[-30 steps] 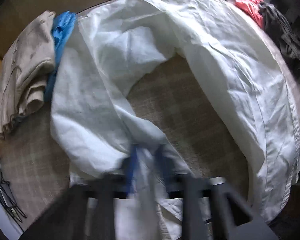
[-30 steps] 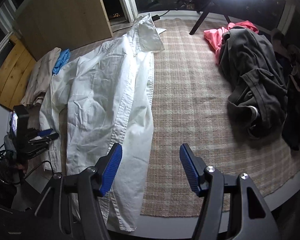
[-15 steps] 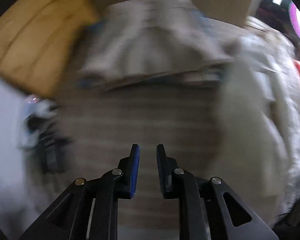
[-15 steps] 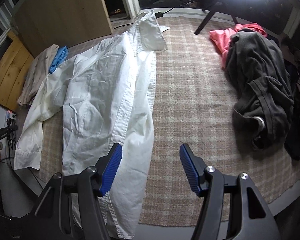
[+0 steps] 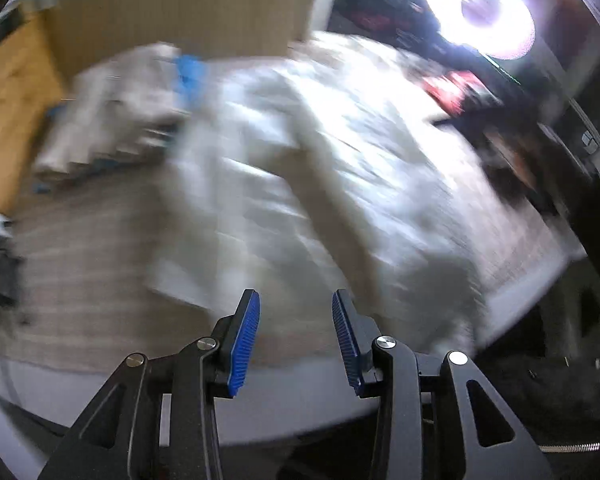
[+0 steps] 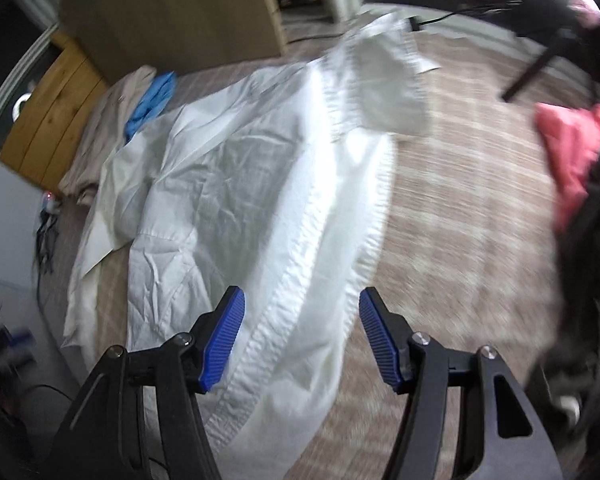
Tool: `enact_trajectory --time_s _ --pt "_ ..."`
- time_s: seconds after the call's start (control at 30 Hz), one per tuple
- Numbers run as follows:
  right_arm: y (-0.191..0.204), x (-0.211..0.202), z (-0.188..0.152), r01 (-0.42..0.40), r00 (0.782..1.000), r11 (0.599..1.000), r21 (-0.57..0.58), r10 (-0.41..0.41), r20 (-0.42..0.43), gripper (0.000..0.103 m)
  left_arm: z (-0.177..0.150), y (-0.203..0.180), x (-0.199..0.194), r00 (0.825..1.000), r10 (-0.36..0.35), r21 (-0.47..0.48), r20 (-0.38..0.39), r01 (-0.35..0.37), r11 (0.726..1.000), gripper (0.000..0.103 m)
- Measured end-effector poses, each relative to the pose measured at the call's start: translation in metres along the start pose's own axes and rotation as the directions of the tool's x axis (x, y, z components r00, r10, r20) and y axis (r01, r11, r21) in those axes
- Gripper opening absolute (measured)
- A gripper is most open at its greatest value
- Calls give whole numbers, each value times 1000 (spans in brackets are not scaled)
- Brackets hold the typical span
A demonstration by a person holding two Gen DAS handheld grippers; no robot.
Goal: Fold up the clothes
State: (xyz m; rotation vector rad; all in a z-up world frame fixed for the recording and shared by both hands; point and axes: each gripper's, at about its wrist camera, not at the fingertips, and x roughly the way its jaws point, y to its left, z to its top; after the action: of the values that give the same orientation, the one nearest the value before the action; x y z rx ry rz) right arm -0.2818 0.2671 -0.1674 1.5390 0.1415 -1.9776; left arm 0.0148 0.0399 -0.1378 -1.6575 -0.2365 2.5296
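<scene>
A white button-up shirt (image 6: pixel 260 184) lies spread on the checked rug, collar toward the far end, one sleeve trailing off to the left. My right gripper (image 6: pixel 300 316) hangs above the shirt's lower front edge, open, with nothing between its blue pads. In the left wrist view the same shirt (image 5: pixel 320 168) is blurred by motion. My left gripper (image 5: pixel 296 320) is above the rug's near edge, its jaws opening and empty, clear of the cloth.
A folded beige garment (image 6: pixel 112 120) and a blue one (image 6: pixel 152 100) sit at the far left by a wooden panel (image 6: pixel 172 12). A red garment (image 6: pixel 572 148) and dark clothes (image 6: pixel 588 280) lie at the right. Cables (image 6: pixel 46 236) lie off the rug's left edge.
My left gripper let go of the white sleeve, pulled away from it and spread its jaws. My right gripper moved closer over the shirt's lower front, still open.
</scene>
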Motion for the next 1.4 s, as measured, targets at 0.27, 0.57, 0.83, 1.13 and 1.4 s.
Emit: enact_trajectory --time_s 0.27,0.57,0.83,1.13,1.4 --pt "0 20 8 -90 994 987 -136 79 -80 59 -58 -131 55 991 -48 3 -122 49 999 38" --pt "2 0 4 -146 986 965 -218 123 -114 59 -100 -137 4 985 134 -212 -112 -156 965 38" --pt "-12 -59 -7 -158 987 947 -281 156 -29 59 -109 -160 6 988 134 -238 -83 -150 960 38" --pt "-15 4 21 -200 978 956 -217 180 -108 59 -75 -210 104 972 209 33 -106 -206 978 30" --pt "-14 33 47 -173 980 959 -225 146 -134 59 -62 -187 96 982 158 -61 -107 -165 984 3"
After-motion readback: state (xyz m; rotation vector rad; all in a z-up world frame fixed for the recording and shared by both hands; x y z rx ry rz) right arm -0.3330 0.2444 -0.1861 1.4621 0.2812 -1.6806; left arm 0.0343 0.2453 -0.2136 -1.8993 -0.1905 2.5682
